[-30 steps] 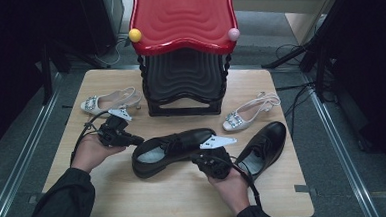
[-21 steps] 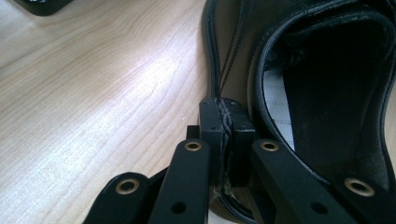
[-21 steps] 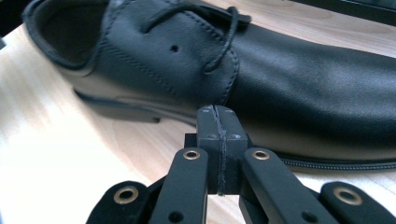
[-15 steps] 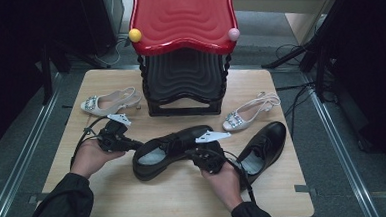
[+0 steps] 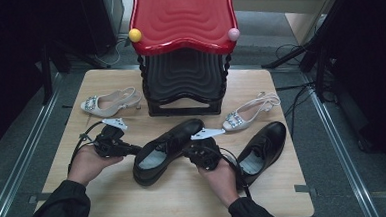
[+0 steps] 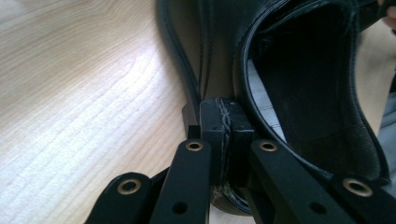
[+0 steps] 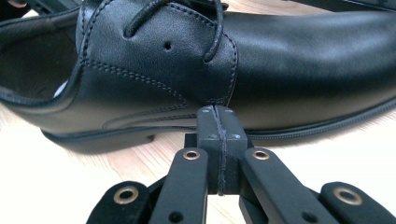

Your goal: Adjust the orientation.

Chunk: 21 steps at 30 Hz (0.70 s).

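A black lace-up shoe [image 5: 169, 144] lies on the wooden table [image 5: 101, 203], toe toward the back right. My left gripper [image 5: 134, 150] is shut, its tips at the shoe's heel; in the left gripper view the closed pads [image 6: 217, 133] sit against the outside of the heel rim [image 6: 243, 70], with nothing visibly between them. My right gripper [image 5: 188, 151] is also shut and empty. Its joined tips [image 7: 218, 122] touch the side of the shoe [image 7: 289, 70] just under the laces. A second black shoe [image 5: 262, 144] lies to the right of that hand.
A black stepped stand with a red wavy top [image 5: 182, 19] rises at the back middle, with a yellow ball [image 5: 135, 35] and a pink ball [image 5: 233, 34] at its corners. One white jewelled slingback [image 5: 109, 102] lies back left, another [image 5: 249, 111] back right. Cables trail from both grippers.
My right gripper has slid left and slightly forward, up against the side of the left black shoe. The left gripper stays at the heel.
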Each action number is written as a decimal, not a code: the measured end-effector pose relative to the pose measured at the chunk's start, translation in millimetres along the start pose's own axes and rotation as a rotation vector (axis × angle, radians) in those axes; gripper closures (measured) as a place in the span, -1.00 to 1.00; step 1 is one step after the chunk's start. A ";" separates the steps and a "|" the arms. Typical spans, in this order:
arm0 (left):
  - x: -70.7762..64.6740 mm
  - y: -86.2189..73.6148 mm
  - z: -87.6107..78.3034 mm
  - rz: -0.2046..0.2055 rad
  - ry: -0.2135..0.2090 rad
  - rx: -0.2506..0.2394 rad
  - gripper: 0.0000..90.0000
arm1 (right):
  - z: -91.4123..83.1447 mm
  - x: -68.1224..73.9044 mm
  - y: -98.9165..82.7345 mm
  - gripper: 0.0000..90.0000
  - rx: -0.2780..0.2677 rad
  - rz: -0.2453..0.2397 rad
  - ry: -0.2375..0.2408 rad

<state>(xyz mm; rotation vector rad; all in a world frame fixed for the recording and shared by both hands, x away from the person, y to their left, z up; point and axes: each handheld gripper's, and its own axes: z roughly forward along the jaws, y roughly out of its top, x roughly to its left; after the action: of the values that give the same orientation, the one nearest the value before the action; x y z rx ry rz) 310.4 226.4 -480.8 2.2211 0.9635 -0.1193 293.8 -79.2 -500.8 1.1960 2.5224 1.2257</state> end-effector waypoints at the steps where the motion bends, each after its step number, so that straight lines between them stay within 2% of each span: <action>1: -1.8 -0.9 -0.2 0.002 0.004 -0.002 0.98 | 0.8 0.3 0.8 1.00 -0.001 -0.001 0.001; 4: -7.9 -2.6 -0.4 0.020 0.008 0.002 0.98 | 2.5 1.2 3.3 1.00 0.001 -0.008 0.001; 9: -15.6 -4.5 0.5 0.015 0.018 -0.002 0.98 | 4.9 1.3 7.7 1.00 0.004 -0.010 0.007; 16: -21.4 -7.7 1.7 -0.015 0.015 -0.012 0.98 | 8.3 -0.6 12.5 1.00 0.007 -0.016 0.011; 21: -29.5 -6.7 5.4 0.008 0.023 -0.007 0.98 | 9.2 -3.1 14.1 1.00 0.001 -0.026 -0.001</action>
<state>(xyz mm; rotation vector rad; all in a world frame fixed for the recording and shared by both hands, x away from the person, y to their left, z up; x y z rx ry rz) 285.6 208.3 -478.6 2.2242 0.9656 -0.0868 308.2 -70.3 -497.9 1.1600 2.5297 1.2173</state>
